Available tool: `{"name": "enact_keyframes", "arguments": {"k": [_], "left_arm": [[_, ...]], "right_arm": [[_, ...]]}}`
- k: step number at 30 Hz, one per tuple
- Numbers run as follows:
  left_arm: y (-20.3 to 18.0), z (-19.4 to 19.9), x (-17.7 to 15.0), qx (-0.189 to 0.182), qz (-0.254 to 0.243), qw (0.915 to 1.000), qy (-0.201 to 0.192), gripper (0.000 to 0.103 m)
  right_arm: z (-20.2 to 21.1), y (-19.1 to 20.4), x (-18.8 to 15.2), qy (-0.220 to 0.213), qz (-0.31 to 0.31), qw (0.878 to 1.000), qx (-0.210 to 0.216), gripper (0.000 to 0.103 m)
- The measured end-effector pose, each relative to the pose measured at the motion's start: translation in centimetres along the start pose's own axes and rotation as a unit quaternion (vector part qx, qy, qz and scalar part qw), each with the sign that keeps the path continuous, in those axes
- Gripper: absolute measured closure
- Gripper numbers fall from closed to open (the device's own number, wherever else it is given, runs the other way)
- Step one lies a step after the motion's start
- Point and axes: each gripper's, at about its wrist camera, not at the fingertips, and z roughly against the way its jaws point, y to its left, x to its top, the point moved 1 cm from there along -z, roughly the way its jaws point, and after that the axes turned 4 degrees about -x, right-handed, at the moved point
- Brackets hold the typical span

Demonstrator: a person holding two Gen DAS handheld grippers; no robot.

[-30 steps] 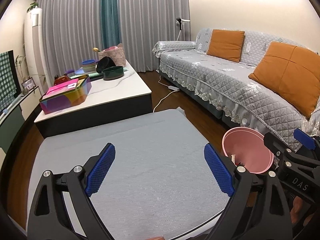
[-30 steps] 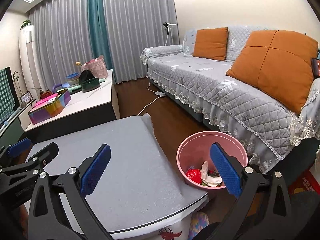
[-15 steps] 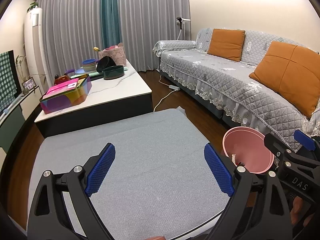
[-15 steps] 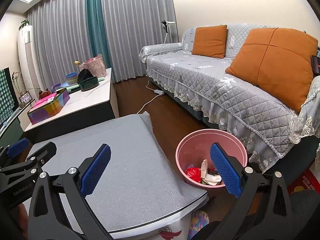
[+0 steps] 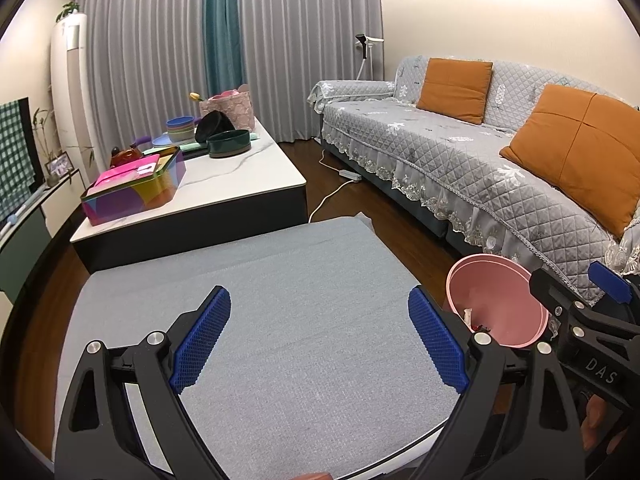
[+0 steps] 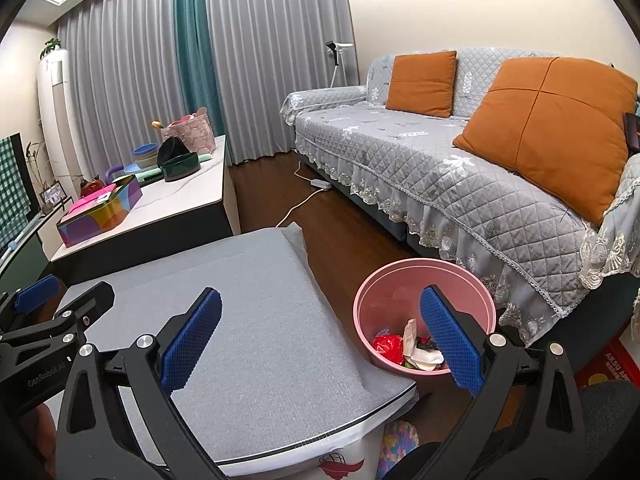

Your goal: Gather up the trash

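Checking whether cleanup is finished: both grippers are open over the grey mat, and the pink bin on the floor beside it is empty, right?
Not quite: the right wrist view shows the pink bin holding trash.

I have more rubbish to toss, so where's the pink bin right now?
The pink bin stands on the floor in the right wrist view, lower right, between the grey-covered table and the sofa.

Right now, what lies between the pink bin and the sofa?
Only bare dark wood floor separates the pink bin from the sofa; the right wrist view shows it.
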Motion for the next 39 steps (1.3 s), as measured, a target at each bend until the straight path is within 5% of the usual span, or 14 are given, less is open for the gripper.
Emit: {"name": "enact_keyframes", "arguments": {"k": [39], "left_arm": [[0.82, 0.24, 0.49, 0.005, 0.001, 1.0, -0.004, 0.015]], "right_arm": [[0.52, 0.36, -0.09, 0.0, 0.003, 1.0, 0.003, 0.005]]}}
